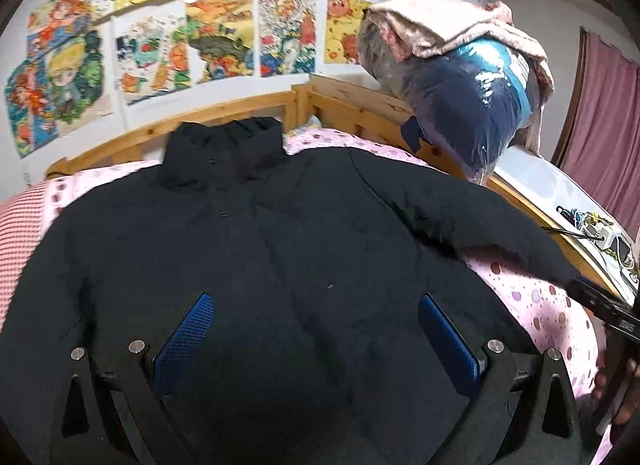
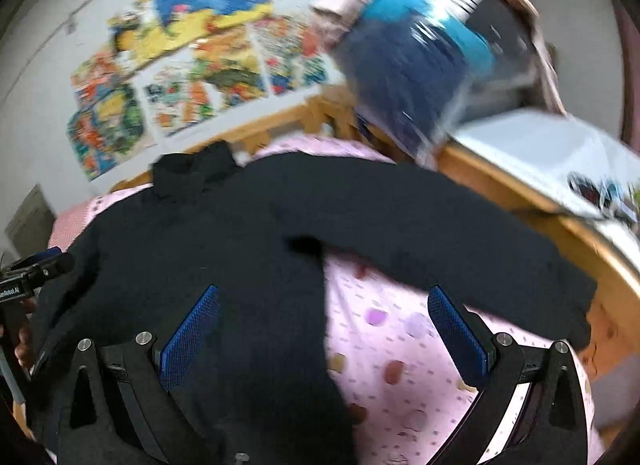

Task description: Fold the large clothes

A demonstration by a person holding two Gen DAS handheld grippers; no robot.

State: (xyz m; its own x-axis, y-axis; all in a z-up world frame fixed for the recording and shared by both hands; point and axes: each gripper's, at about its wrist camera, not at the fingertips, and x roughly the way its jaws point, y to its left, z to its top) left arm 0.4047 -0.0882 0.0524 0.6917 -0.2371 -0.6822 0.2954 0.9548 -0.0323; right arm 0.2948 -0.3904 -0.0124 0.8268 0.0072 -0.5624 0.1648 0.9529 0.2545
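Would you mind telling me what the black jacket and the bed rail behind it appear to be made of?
Black jacket: looks like a padded matte woven synthetic, going by its puffy sleeves, thick standing collar and lack of shine; the filling is unseen. Bed rail: light knotty wood, probably pine, with a clear satin finish showing grain and knots.

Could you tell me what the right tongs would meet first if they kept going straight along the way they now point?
Most likely the black jacket. The right tongs are open over its side edge, where it meets the pink dotted bedsheet, with the sleeve stretched across ahead. Depth is unclear, so they might touch the sheet first.
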